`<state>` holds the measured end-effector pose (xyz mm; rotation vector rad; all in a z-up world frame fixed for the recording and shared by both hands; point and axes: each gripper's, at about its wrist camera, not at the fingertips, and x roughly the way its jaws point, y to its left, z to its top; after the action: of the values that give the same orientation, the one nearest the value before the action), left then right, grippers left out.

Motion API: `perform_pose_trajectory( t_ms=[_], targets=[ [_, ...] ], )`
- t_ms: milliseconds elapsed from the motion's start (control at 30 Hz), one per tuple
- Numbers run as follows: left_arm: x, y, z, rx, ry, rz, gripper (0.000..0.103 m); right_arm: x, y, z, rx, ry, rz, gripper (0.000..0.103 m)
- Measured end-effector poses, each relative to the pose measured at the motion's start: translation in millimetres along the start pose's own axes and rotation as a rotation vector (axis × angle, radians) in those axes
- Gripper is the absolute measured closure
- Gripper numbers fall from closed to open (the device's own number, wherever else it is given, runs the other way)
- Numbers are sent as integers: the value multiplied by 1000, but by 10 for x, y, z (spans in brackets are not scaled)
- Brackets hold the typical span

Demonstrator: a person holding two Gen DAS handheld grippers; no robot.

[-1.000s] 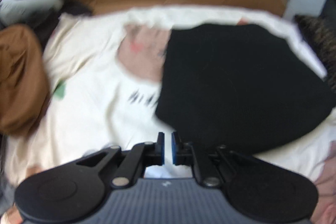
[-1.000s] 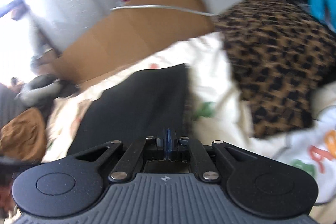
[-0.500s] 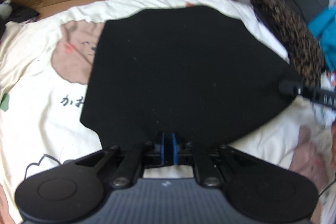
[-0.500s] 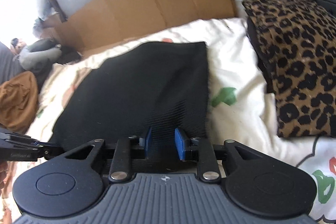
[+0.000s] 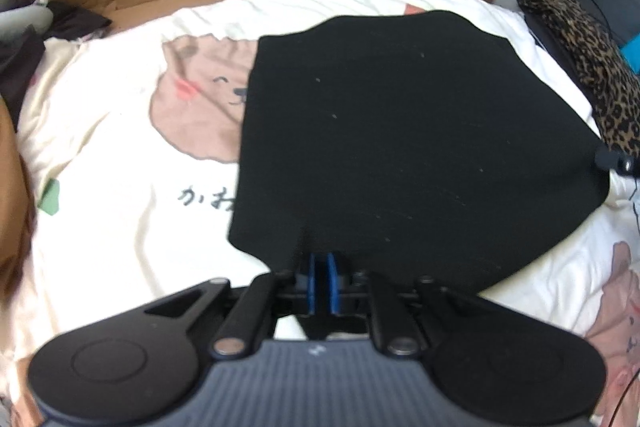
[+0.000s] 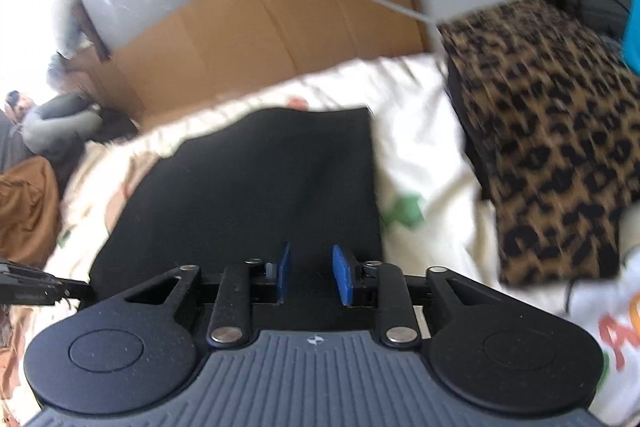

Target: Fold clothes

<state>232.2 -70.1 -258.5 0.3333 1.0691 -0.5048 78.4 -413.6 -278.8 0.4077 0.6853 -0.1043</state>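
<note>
step: laying black garment [image 5: 400,147] flat on bed [image 5: 120,247] after a fold | left tool [image 5: 321,281] pinched on its near edge | right tool [image 6: 308,275] opening, nothing gripped, cloth beneath | next: left lets go, then smooth or refold

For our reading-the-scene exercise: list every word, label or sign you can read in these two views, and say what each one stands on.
"かお": handwritten-style black characters on the cream bedsheet, below the bear drawing; the black garment covers the rest of the word.
"A": a large orange letter on the white printed fabric at the right edge of the right wrist view; further letters are cut off.
Small white mark on each gripper body: a logo, not readable as text.
</note>
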Motion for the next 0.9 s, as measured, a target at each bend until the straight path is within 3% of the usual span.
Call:
perform_pose_trajectory(
  t_ms=[67,200,400,467,700,733,900],
  targets=[
    [-31,34,33,-6,-9,1,93,53,51,27,-19,-12,15,61],
    [-78,62,113,-30,-28,-7,93,233,69,-17,-47,9,19,61],
    [-65,-14,218,-27,-35,-14,93,384,-19,-84,-80,59,-16,69],
    [-63,-38,230,-28,-32,-10,93,367,-61,-75,-61,56,-47,83],
    [-104,-108,314,6,-32,-14,92,254,-250,-140,-3,49,-125,82],
    [-99,-121,341,16,-28,-19,92,220,-295,-148,21,42,-129,78],
    [-96,-142,525,49,-13,-54,92,-36,-399,-160,114,-16,-86,79]
  ],
)
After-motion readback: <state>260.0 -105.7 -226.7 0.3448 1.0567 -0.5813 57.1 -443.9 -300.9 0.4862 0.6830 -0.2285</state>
